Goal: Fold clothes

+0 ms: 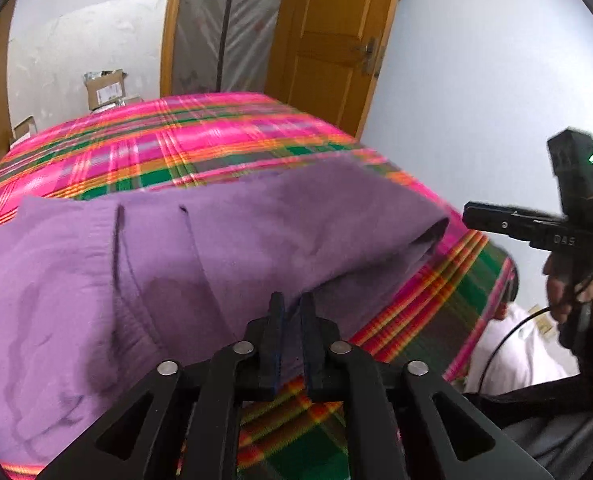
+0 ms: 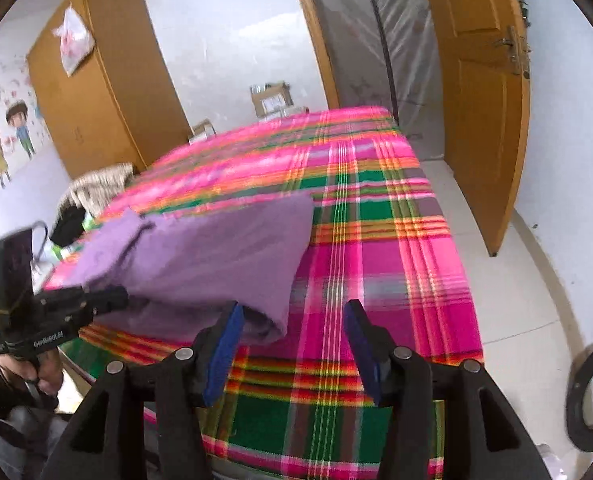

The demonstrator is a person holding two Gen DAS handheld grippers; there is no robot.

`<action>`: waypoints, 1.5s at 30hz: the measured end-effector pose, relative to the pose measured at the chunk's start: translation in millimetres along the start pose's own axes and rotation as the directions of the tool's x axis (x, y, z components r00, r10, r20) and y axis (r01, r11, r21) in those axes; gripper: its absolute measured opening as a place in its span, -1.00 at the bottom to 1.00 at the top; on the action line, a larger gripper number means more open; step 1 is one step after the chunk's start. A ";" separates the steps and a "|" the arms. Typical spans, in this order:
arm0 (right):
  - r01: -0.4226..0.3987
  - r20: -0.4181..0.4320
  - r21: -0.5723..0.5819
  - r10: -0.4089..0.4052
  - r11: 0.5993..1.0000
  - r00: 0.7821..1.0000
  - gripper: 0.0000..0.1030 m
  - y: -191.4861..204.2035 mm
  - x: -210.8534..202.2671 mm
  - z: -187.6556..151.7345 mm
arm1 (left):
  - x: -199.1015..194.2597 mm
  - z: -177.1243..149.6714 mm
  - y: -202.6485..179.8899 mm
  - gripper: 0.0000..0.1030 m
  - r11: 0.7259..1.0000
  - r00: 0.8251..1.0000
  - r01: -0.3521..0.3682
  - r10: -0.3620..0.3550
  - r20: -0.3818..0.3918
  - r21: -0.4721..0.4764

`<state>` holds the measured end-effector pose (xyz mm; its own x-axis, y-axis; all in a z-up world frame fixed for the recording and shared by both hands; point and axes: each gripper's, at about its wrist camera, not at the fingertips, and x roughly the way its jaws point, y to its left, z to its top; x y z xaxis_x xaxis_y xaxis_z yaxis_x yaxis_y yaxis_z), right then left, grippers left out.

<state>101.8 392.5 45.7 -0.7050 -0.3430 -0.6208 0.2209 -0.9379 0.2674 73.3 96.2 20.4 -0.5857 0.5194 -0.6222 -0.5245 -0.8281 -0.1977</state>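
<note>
A purple garment point(image 1: 216, 248) lies partly folded on a bed covered with a pink, green and orange plaid sheet point(image 1: 176, 140). My left gripper point(image 1: 292, 300) is shut on the garment's near edge, with purple cloth pinched between its fingers. The right wrist view shows this gripper point(image 2: 122, 296) from the side, gripping the garment point(image 2: 216, 256) at its left near corner. My right gripper point(image 2: 292, 312) stands open just above the sheet point(image 2: 376, 240), its left finger beside the garment's folded near-right corner, holding nothing. In the left wrist view it point(image 1: 468, 216) hovers off the bed's right edge.
A wooden wardrobe point(image 2: 108, 80) and a heap of other clothes point(image 2: 96, 188) stand left of the bed. An open wooden door point(image 2: 476, 100) is at the right, cardboard boxes point(image 1: 106, 88) lie beyond the bed, and a black ring point(image 2: 592, 396) rests on the tiled floor.
</note>
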 end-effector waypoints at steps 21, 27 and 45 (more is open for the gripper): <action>-0.078 -0.008 0.068 0.079 0.995 0.997 0.03 8.4 38.7 7.9 | 50.3 23.7 11.2 -0.71 0.988 0.991 -0.117 0.110 -0.076 -0.104; -0.081 0.004 0.068 0.081 0.994 0.997 0.03 7.4 36.4 10.7 | 43.0 31.3 10.9 -0.78 0.990 0.992 -0.123 0.121 -0.039 -0.070; -0.058 0.013 0.020 0.058 0.998 0.998 -0.11 19.6 41.5 13.9 | -8.8 37.4 53.1 -0.60 0.959 0.980 -0.181 0.194 0.039 -0.217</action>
<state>67.5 360.6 35.4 -0.6997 -0.3958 -0.5947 0.2479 -0.9153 0.3175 27.4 55.5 43.7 -0.6998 0.3566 -0.6189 -0.2625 -0.9342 -0.2416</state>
